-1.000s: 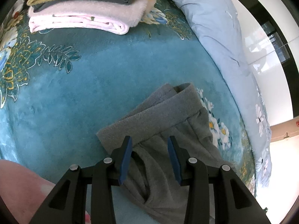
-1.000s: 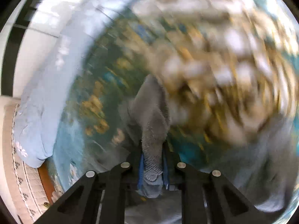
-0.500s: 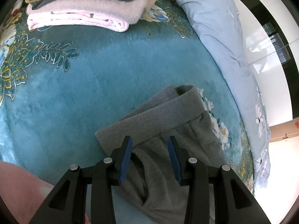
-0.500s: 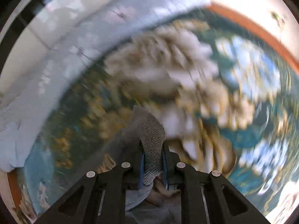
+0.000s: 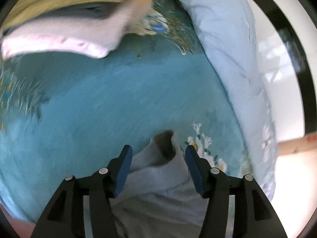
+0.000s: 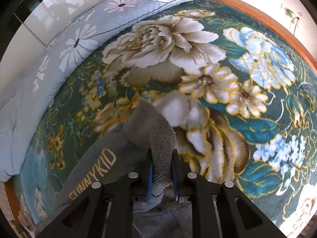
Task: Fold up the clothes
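Grey sweatpants lie on the teal flowered blanket. In the blurred left wrist view my left gripper hovers over the waistband end; its jaws are opening and the blue pads stand apart from the cloth between them. In the right wrist view my right gripper is shut on the ribbed cuff of a grey pant leg with yellow lettering, held just above the blanket.
A stack of folded clothes, pink, grey and olive, sits at the far left of the bed. A pale blue flowered quilt runs along the bed's side, also the quilt in the right wrist view. The wooden bed frame edges the blanket.
My left gripper slid toward the waistband's end and its jaws widened. The right gripper, still holding the cuff, swung over the flower pattern and has come to rest.
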